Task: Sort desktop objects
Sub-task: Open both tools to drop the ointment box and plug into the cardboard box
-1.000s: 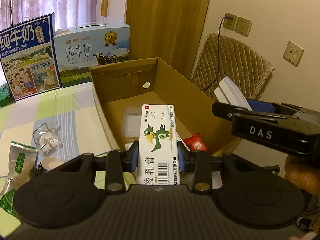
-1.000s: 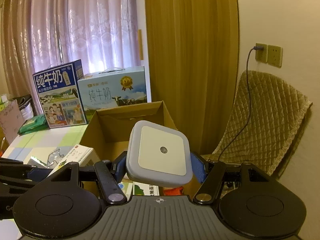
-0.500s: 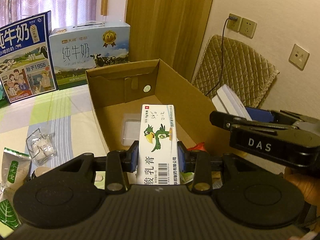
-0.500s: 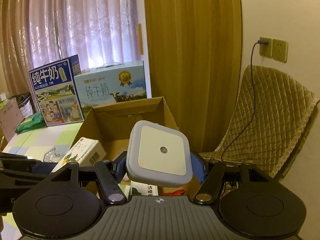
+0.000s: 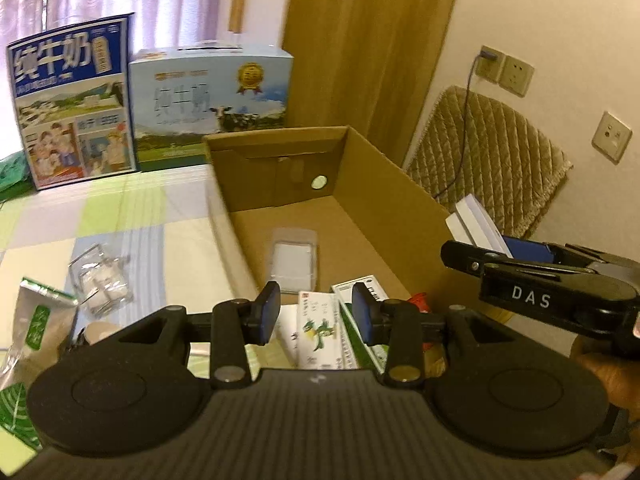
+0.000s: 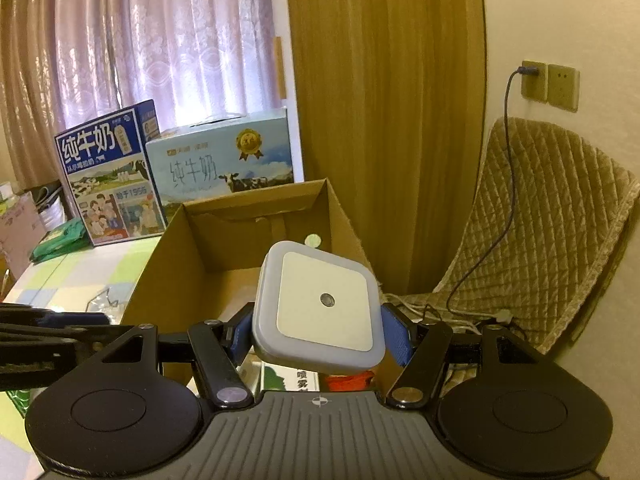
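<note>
My left gripper hangs open over the near end of the brown cardboard box. Below it the white ointment carton with the green bird lies inside the box, beside a green-and-white carton, a red packet and a clear plastic case. My right gripper is shut on a square white night light, held above the box's near right side. In the left wrist view that gripper shows at the right, with the night light seen edge-on.
Two milk cartons stand behind the box on the checked tablecloth. A clear bag of white bits and a green tea packet lie at the left. A quilted chair and wall sockets are at the right.
My left gripper has opened and let go of the bird carton, which now lies inside the box. The right gripper still holds the night light, a little nearer the box.
</note>
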